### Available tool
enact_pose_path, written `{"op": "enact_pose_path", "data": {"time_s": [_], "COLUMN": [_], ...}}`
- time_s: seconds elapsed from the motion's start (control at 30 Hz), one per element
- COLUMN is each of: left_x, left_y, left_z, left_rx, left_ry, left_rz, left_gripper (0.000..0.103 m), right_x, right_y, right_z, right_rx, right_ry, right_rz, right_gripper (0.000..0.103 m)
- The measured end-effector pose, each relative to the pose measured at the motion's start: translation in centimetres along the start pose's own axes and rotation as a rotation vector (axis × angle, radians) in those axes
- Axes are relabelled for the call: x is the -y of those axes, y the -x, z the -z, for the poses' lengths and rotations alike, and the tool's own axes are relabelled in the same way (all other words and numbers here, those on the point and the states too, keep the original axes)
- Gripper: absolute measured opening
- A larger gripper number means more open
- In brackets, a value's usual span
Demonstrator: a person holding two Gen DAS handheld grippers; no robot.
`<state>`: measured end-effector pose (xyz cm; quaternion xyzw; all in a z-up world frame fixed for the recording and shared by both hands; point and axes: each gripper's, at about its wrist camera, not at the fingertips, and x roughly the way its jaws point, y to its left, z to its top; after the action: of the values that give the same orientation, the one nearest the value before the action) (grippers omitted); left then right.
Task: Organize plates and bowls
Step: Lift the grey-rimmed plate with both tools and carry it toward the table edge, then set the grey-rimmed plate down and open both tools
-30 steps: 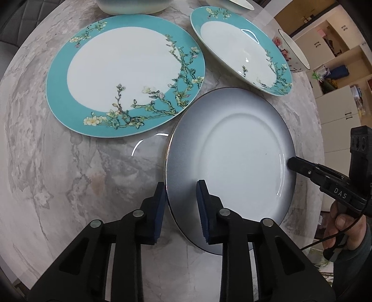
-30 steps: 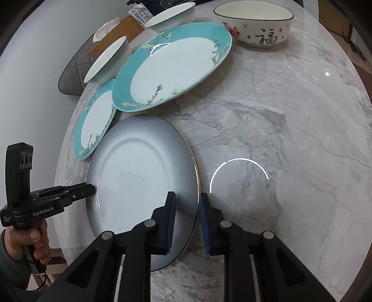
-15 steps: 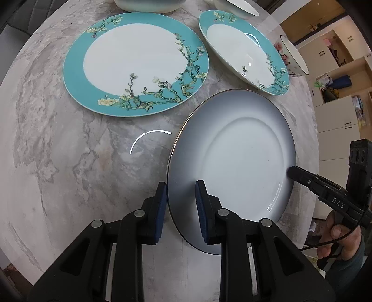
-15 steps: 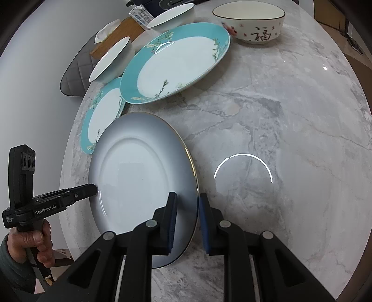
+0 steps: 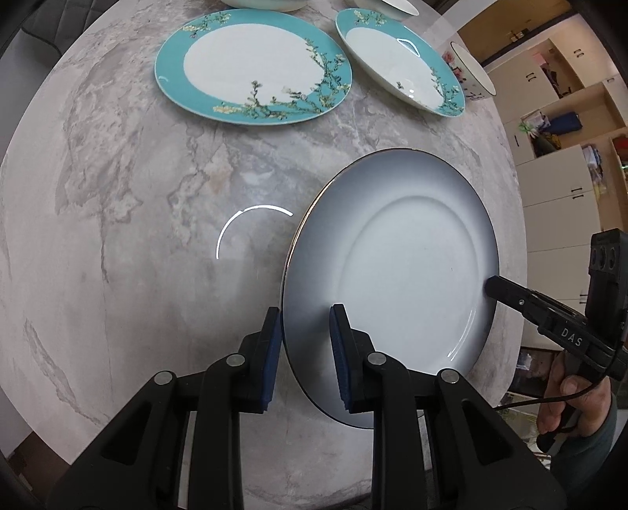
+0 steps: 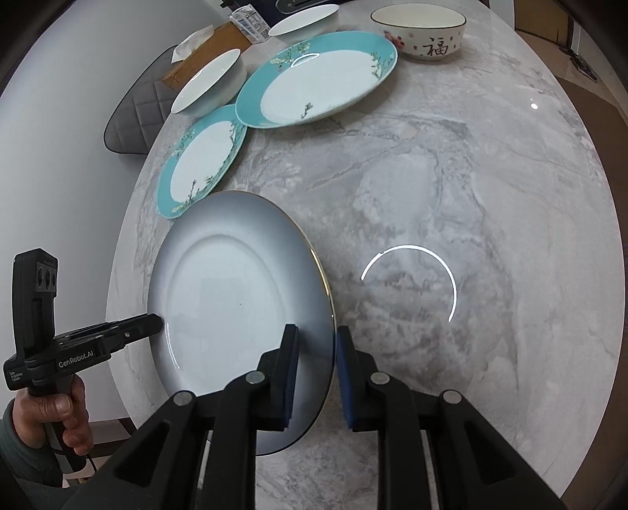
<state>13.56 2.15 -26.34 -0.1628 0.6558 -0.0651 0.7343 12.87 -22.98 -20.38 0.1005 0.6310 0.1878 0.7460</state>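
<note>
Both the left claw (image 5: pixel 305 355) and right claw (image 6: pixel 316 370) pinch opposite rims of the grey plate (image 5: pixel 396 274) near the desk (image 5: pixel 137 235) edge, nothing stacked yet, teal plates (image 6: pixel 314 78) and bowls (image 6: pixel 420 33) waiting apart.

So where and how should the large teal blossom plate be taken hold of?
By its rim. The large teal plate lies flat on the marble table, wide and shallow, so only the thin edge fits between tongs. Come in low from the bare tabletop on its near side; a second teal plate crowds the other side. Both tongs are already shut on the grey plate.
</note>
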Motion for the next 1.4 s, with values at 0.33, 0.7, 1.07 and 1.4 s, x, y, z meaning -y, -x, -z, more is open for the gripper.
{"op": "enact_pose_path", "data": {"time_s": [0.33,0.7,1.07,1.4], "left_x": [-2.0,-1.5,-5.6,-9.4], "left_y": [-1.1,-2.6,6.4,6.4], "left_z": [3.6,3.2,-2.7,-13.8], "left_rx": [-0.021,-0.008,0.314,0.368], "left_ry": [-0.045,-0.073,0.067,0.009], "left_rz": [0.005,-0.003,0.121,-0.062], "left_gripper": [0.022,0.023,0.093,0.103], "right_x": [-1.6,-0.5,-3.1,-8.2], "right_y": [-1.1,-3.0,4.4,-4.1], "right_z": [3.9,5.0,-1.9,-12.3], "right_rx": [-0.006,-0.008,0.282,0.187], "right_ry": [-0.031,-0.05,-0.016,-0.003], "right_rz": [0.052,0.102,-0.056,-0.22], "right_gripper": [0.021,0.027,0.103,0.103]}}
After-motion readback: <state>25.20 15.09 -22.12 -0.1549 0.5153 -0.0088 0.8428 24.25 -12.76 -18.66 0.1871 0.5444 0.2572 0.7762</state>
